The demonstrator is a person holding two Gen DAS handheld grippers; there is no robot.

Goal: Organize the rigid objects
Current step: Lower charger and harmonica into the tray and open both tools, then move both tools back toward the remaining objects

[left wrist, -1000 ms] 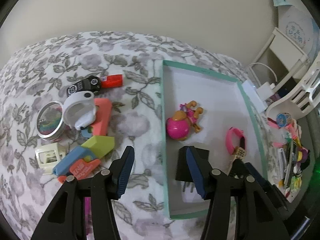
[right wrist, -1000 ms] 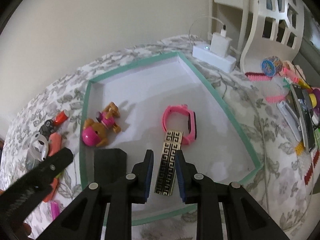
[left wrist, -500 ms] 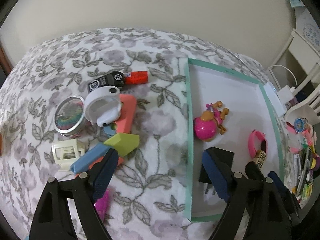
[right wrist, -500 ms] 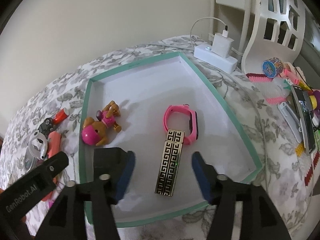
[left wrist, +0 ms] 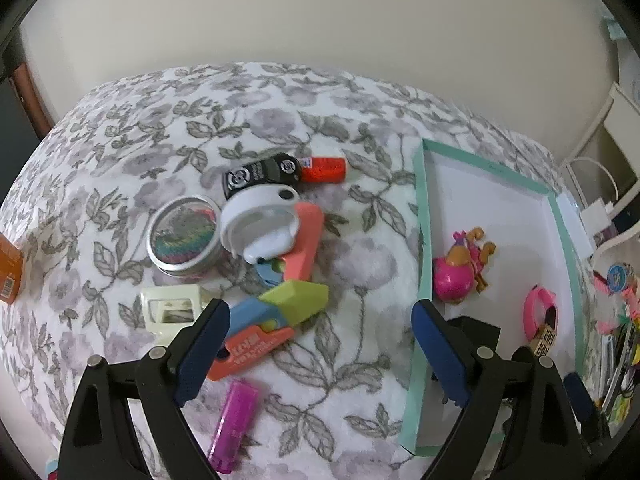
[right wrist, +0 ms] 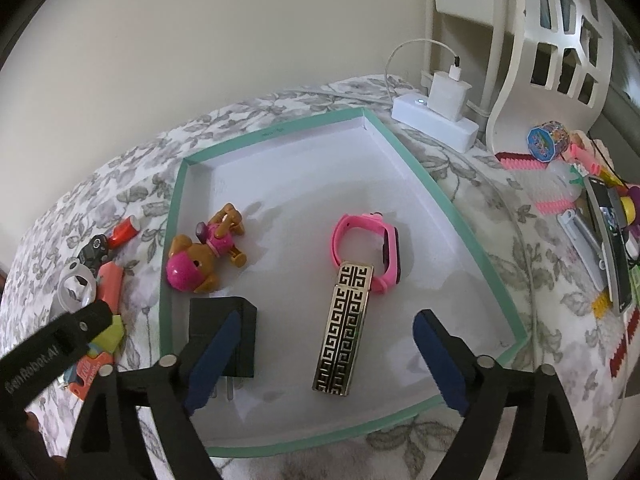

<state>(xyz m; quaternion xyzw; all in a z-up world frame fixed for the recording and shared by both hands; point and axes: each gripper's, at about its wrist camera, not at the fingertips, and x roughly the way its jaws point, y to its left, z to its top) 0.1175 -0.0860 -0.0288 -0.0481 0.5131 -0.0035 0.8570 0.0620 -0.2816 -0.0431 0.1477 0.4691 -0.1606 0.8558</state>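
Note:
A teal-rimmed white tray (right wrist: pixel 460 216) (left wrist: pixel 422 240) holds a pink toy dog (right wrist: pixel 200 264) (left wrist: pixel 460 272), a pink watch (right wrist: pixel 372 240), a gold patterned bar (right wrist: pixel 344 332) and a black plug adapter (right wrist: pixel 228 316). My right gripper (right wrist: pixel 324 356) is open and empty, its jaws wide either side of the gold bar, above the tray. My left gripper (left wrist: pixel 320 356) is open and empty over the floral cloth, beside a pile of loose items: a white ring case (left wrist: pixel 260 220), a round tin (left wrist: pixel 182 236), a green-blue-orange toy (left wrist: pixel 280 312) and a purple lighter (left wrist: pixel 236 420).
A black key fob (left wrist: pixel 264 172) with a red piece (left wrist: pixel 324 168) lies behind the pile. An orange box (left wrist: pixel 10 272) sits at the far left. A white charger block (right wrist: pixel 440 116), a white chair and a clutter of small toys (right wrist: pixel 592 208) lie right of the tray.
My right gripper has opened wide and let go of the gold bar, which now lies in the tray. My left gripper has opened wide and swung left toward the pile.

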